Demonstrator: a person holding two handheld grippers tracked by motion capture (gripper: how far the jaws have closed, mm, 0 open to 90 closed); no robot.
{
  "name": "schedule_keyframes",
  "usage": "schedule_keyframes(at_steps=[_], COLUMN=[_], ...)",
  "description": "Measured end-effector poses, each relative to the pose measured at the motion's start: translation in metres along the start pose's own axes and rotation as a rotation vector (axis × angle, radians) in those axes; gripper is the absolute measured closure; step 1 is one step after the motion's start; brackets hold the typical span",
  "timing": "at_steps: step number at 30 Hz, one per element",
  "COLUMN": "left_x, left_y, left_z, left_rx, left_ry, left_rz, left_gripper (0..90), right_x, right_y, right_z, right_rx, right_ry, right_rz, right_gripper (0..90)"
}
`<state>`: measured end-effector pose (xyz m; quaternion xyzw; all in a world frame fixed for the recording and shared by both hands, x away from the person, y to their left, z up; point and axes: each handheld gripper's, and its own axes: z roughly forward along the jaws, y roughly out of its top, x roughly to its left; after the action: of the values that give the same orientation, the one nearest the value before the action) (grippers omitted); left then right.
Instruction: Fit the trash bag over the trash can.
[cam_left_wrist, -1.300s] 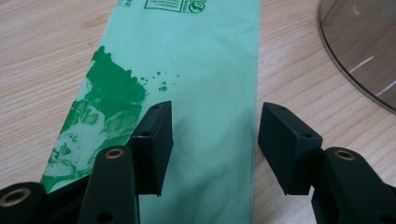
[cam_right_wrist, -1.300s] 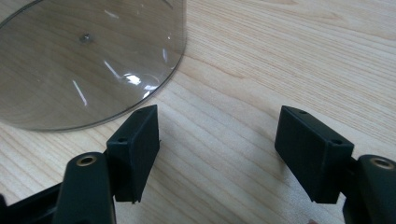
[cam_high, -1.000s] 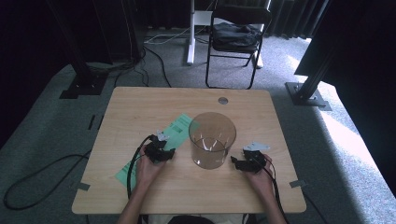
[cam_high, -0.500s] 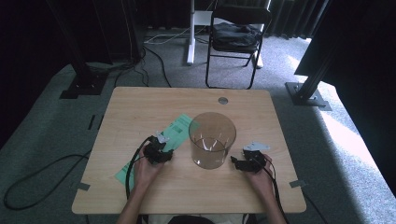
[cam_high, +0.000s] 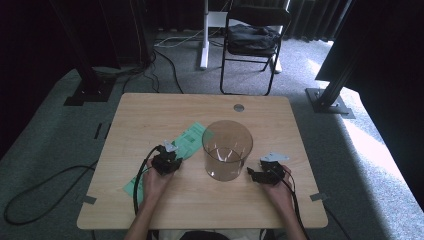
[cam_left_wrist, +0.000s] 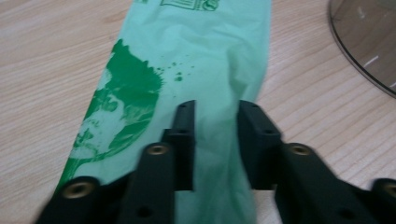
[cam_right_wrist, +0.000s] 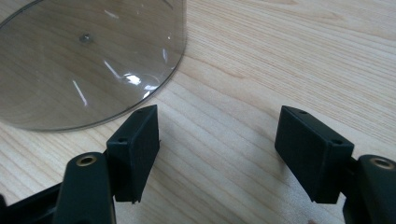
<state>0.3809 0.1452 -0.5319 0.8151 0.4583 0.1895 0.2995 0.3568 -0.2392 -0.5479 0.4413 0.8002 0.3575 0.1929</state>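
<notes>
On the wooden desk (cam_high: 150, 120), seen from the high view: a person's two hands each work a tool, w/ a clear plastic tub (cam_high: 226, 149) standing upright between them. Left tool (cam_high: 166, 162) sits over a green plastic bag (cam_high: 192, 141) lying flat on the desk, just left of the tub; right tool (cam_high: 262, 174) rests just beside the tub's right side, apart from it.

Left gripper view: left tool (cam_left_wrist: 215, 140) has its jaws just closing in, a raised fold of the green plastic bag (cam_left_wrist: 196, 56) between them. Whether the pads already press the film can't be told; a narrow gap shows.

Right gripper view: right tool (cam_right_wrist: 217, 154) has jaws wide apart, nothing between them but bare desk, the clear plastic tub (cam_right_wrist: 84, 60) off at upper left.

Judgement: the bag looks light, thin, soft and slippery, so it will likely crumple and slide. Best hold is prob. a pinched-up fold near the edge, as here.
</notes>
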Motion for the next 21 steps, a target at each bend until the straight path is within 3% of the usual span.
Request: schedule_keyframes(at_steps=[6, 11, 21], left_x=[-0.002, 0.002, 0.001], left_y=[0.003, 0.003, 0.009], left_z=[0.001, 0.000, -0.022], left_rx=[0.014, 0.010, -0.055], left_ry=[-0.008, -0.027, -0.079], left_rz=[0.030, 0.015, 0.001], left_gripper=[89.8, 90.0, 90.0], right_x=[0.000, 0.000, 0.000], right_y=[0.000, 0.000, 0.000], right_z=[0.000, 0.000, 0.000], right_rx=[0.000, 0.000, 0.000], right_ry=[0.000, 0.000, 0.000], right_rz=[0.000, 0.000, -0.001], right_gripper=[30.0, 30.1, 30.1])
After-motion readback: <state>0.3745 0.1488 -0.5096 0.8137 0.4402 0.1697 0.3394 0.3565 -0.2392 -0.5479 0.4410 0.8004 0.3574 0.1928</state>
